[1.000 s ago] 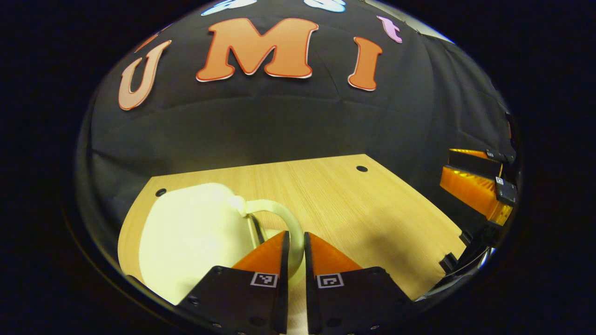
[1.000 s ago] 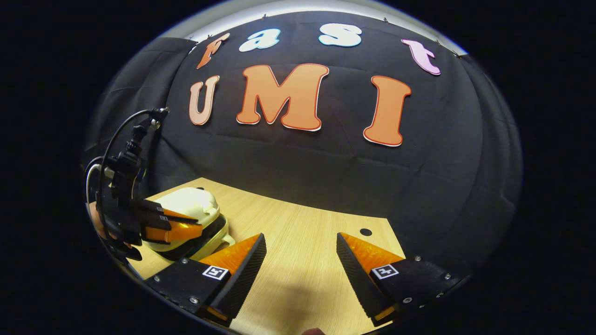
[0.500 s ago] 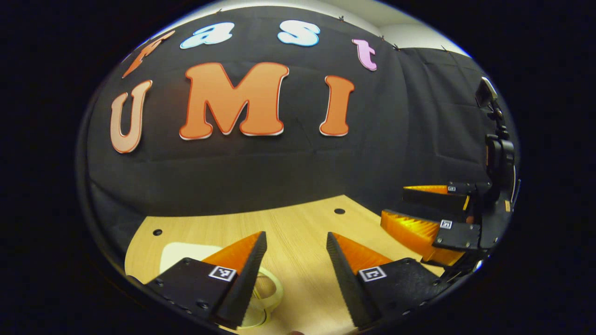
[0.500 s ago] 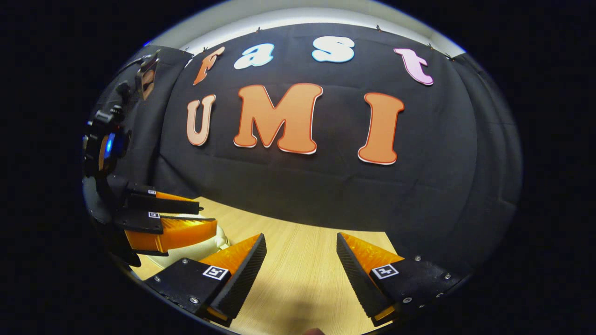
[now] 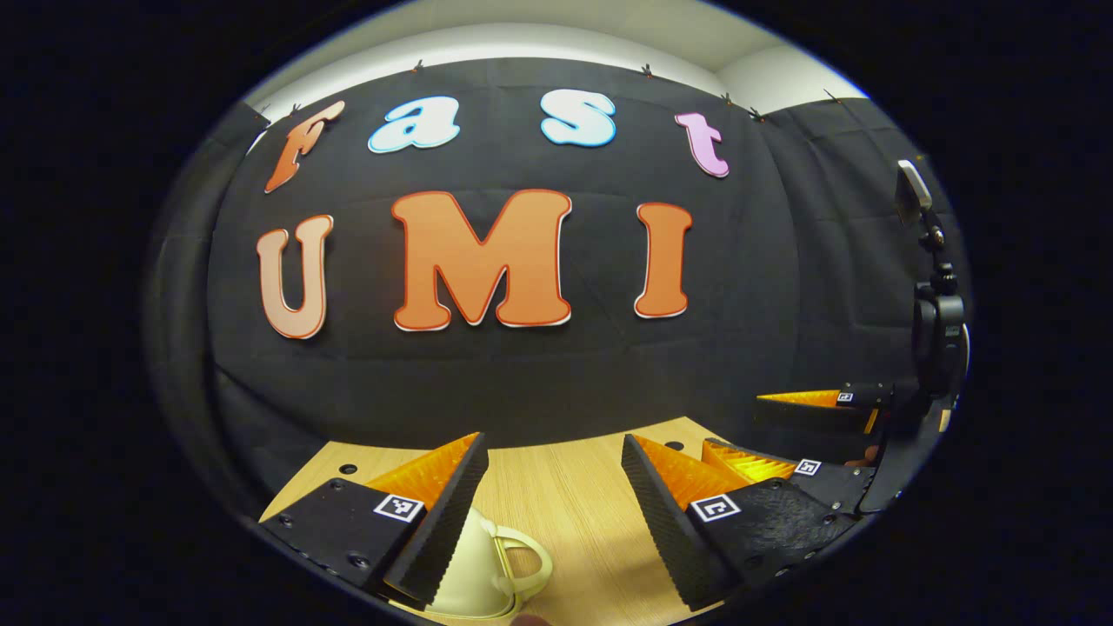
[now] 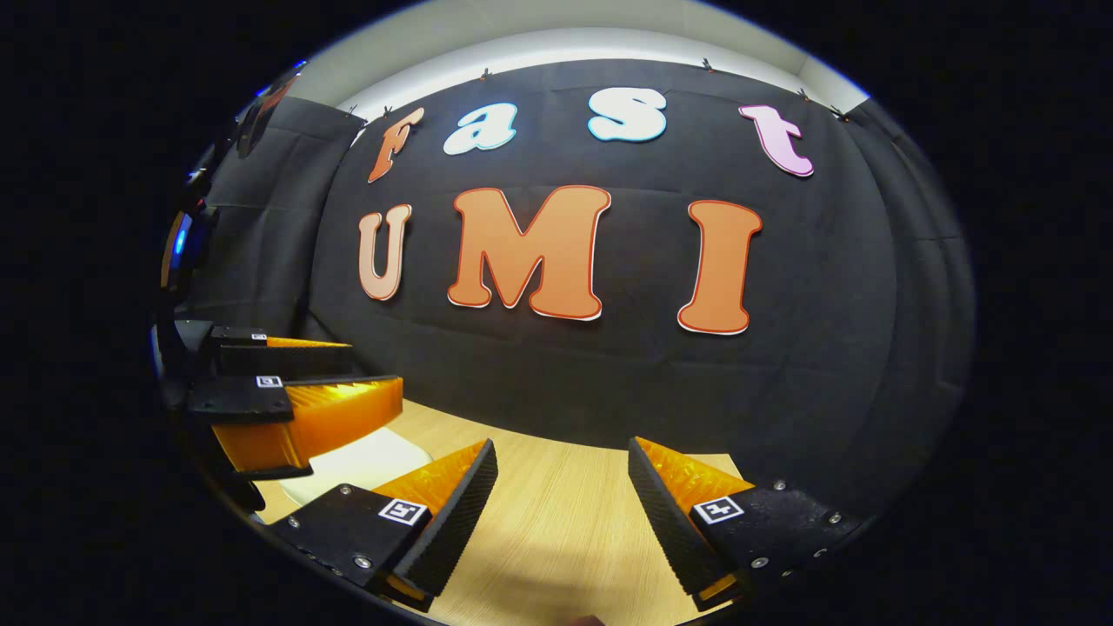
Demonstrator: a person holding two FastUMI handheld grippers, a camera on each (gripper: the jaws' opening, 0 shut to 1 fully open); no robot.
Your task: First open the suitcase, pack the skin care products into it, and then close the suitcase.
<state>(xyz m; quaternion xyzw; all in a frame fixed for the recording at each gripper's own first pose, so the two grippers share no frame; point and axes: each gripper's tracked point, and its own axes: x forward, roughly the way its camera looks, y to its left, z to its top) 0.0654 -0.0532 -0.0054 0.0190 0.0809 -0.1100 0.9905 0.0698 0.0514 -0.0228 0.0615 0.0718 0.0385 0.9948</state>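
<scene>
A small cream suitcase (image 5: 476,574) with a looped handle (image 5: 524,561) lies on the wooden table (image 5: 565,513), low in the left gripper view, partly behind one finger. My left gripper (image 5: 549,452) stands open above it with nothing between its fingers. In the right gripper view a pale patch of the suitcase (image 6: 361,461) shows at the lower left, under the left gripper (image 6: 348,378). My right gripper (image 6: 563,456) is open over bare table (image 6: 556,522). The right gripper (image 5: 787,426) also shows at the right of the left gripper view, open.
The black cloth wall (image 6: 609,374) rises close behind the table's far edge. Small dark holes (image 5: 348,469) mark the tabletop near the back. A camera mount (image 5: 935,322) stands above the other gripper at the right.
My left gripper was shut on the suitcase handle, then let go, opened and lifted up and back. The right gripper has stayed open and tilted up slightly.
</scene>
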